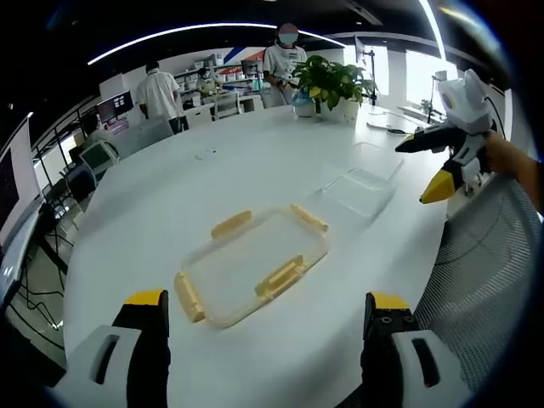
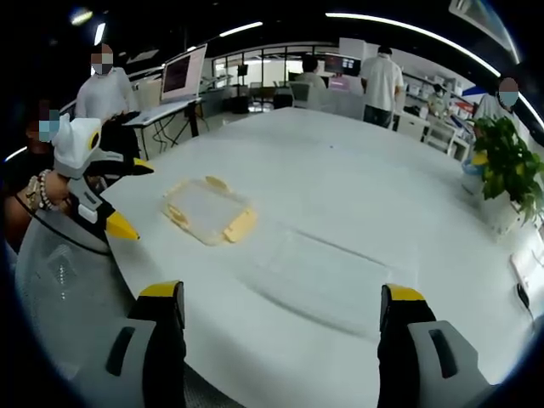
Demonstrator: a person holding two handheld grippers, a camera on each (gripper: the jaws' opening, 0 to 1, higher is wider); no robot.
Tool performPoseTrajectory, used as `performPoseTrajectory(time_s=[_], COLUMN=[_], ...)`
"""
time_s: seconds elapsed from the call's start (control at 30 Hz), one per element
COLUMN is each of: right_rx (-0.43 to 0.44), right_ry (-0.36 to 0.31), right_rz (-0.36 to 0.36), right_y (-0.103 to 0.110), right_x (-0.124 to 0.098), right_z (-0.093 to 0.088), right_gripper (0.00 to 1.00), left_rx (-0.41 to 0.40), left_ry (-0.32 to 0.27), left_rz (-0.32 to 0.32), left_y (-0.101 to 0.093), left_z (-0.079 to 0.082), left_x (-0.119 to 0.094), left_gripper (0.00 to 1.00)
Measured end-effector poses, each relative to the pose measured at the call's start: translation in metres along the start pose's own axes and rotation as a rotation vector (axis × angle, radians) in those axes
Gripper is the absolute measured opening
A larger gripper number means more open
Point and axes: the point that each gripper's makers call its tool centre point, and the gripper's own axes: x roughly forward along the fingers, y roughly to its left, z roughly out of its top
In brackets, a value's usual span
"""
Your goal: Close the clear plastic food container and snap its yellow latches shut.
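jaws apart; lid (image 1: 252, 266) beside clear container base (image 1: 361, 189) on table (image 1: 170, 195).

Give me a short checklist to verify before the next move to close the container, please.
1. Lid with yellow latches lies flat on the white table: ok.
2. Clear base is apart from lid, not yet covered: not ok.
3. Left gripper open, holding nothing: ok.
4. Right gripper open, holding nothing: ok.
5. Base contents: cannot tell.
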Motion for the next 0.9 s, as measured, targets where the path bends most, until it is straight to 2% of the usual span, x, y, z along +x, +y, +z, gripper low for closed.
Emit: performPoseTrajectory(time_s=[0.9], right_rx=[0.001], right_ry=[0.006], right_rz=[-0.002], right_y=[-0.0002], right_x=[0.0002], right_z=[-0.0013], right_gripper=[0.93], left_rx=[-0.002], left_ry=[-0.004], left_rz=[0.0], left_y=[0.0006], left_z=[0.0], left_x=[-0.0004], left_gripper=[0.93])
